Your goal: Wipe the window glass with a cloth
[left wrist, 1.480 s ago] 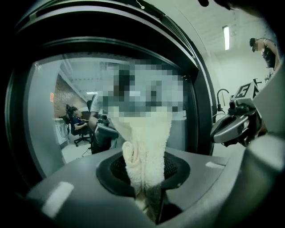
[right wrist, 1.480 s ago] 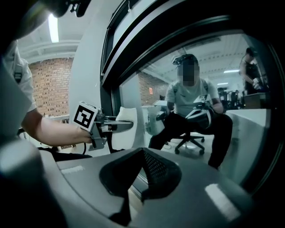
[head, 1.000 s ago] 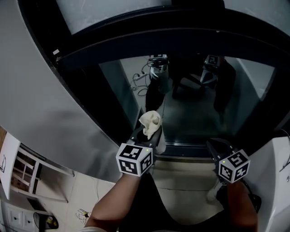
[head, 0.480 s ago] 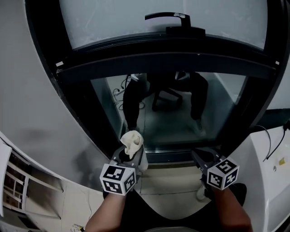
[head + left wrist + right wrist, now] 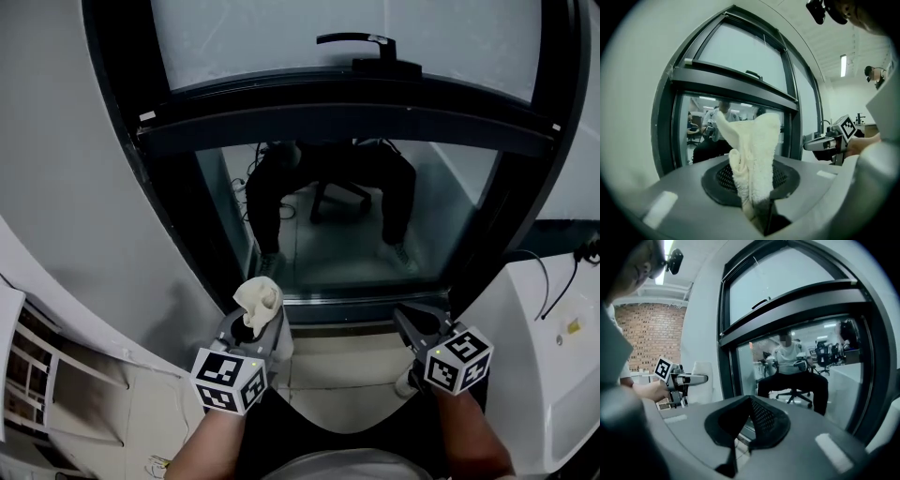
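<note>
Here, on the left, the left gripper (image 5: 255,325) is clenched on a cream terry cloth (image 5: 258,298), which stands up in a crumpled tuft from between its jaws; the cloth is near the low left corner of the clear lower window glass (image 5: 347,225) but I cannot tell whether it touches; a dark metal window frame (image 5: 347,122) crosses above; beyond the pane sits a person in dark trousers (image 5: 792,366) on an office chair; to the right, the right gripper (image 5: 412,323) has its jaws closed together on nothing, near the sill.
</note>
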Demonstrator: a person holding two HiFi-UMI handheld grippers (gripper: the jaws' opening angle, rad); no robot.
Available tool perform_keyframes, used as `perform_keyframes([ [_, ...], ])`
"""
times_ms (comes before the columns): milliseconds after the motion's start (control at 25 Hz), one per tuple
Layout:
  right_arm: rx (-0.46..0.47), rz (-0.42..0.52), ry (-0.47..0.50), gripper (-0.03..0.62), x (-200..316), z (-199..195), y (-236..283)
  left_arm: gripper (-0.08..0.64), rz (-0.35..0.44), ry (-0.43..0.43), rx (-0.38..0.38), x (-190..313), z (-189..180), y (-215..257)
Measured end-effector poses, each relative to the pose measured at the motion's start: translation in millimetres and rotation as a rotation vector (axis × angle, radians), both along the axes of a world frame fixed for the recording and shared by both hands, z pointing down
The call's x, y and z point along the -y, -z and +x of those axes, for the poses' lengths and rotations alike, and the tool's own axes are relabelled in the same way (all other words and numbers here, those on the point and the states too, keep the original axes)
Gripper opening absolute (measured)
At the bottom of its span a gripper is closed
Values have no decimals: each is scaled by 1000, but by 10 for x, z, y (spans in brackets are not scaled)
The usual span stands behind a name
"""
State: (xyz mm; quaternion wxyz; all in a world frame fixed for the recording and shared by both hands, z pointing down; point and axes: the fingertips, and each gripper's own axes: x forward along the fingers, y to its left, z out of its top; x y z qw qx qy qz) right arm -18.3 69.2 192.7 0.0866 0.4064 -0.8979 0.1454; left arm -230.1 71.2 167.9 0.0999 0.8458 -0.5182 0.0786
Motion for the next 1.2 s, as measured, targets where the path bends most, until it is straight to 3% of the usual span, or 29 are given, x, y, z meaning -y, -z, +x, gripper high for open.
perform_keyframes([
  [640,6,-2,-38,0,-121,90,83,109,13,-43,-2,-220,123,97],
  [1200,-25,12,-55,0,-125,64,94,109,22,-14,-21,-143,-12,70],
])
